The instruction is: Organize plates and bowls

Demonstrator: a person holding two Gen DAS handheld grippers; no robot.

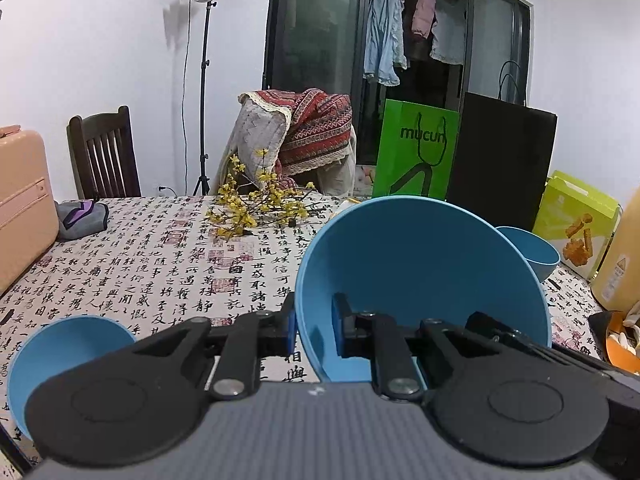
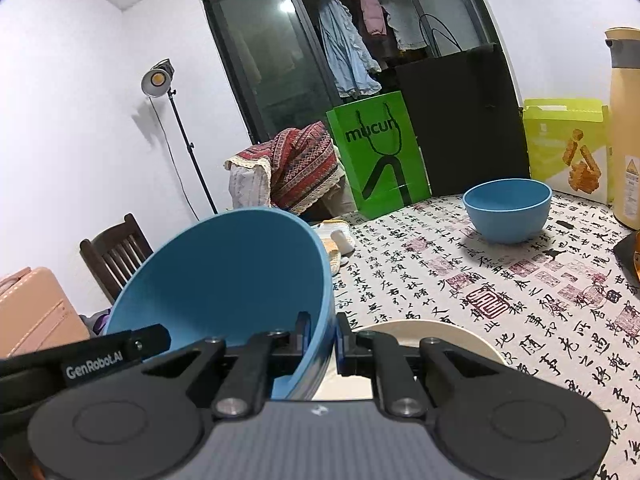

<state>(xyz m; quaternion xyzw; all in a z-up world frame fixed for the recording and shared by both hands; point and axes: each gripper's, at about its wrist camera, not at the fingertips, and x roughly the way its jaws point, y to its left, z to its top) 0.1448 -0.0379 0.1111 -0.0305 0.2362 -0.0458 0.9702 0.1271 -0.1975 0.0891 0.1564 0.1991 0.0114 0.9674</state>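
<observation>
Left wrist view showed the left gripper point(image 1: 314, 326) pinching the big blue bowl point(image 1: 420, 272) by its left rim, above the table point(image 1: 160, 264). Right wrist view showed the right gripper point(image 2: 323, 340) clamping its right rim; nesting it probably came next, perhaps with the far bowl point(image 2: 507, 210).

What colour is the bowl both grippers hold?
Blue bowl, clearest in the left wrist view.

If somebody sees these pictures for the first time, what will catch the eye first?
A large blue bowl fills both views, tilted and clamped at its rim by both grippers, left and right. Behind stands a bright green bag, beside a smaller blue bowl on the calligraphy tablecloth.
</observation>
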